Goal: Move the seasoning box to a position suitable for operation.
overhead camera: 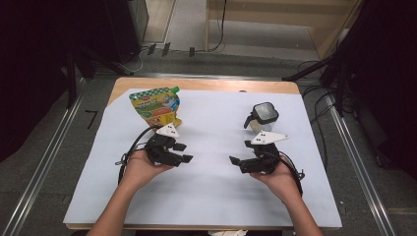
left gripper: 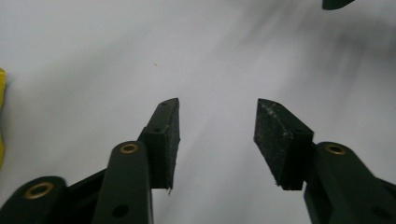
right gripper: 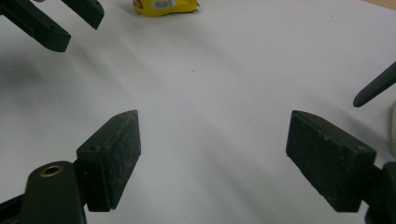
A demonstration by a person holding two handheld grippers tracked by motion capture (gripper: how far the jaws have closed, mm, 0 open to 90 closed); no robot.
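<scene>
From the high view, a large white paper sheet covers most of a light wooden table, and everything else sits on that sheet. Toward the sheet's far left corner lies a flat green and yellow printed plastic pouch with a green cap at its upper right. Toward the sheet's far right stands a small clear cup with a black lid and black handle. Near the sheet's middle, on its left half, the left gripper is held in the person's left hand, just on the near side of the pouch, its jaws pointing toward the sheet's centre and standing apart with nothing between them. On the sheet's right half, just on the near side of the cup, the right gripper sits in the right hand, its jaws likewise apart, empty, and facing the left gripper across bare paper.

In the left gripper view, the two black jaws rise over the white sheet with a clear gap between their pads; a yellow edge of the pouch shows at the sheet's left margin.

In the right gripper view, the jaws stand wide over the sheet, holding nothing. The pouch's yellow bottom lies at the sheet's far edge, the left gripper beside it, and the cup's black handle enters at the right.
</scene>
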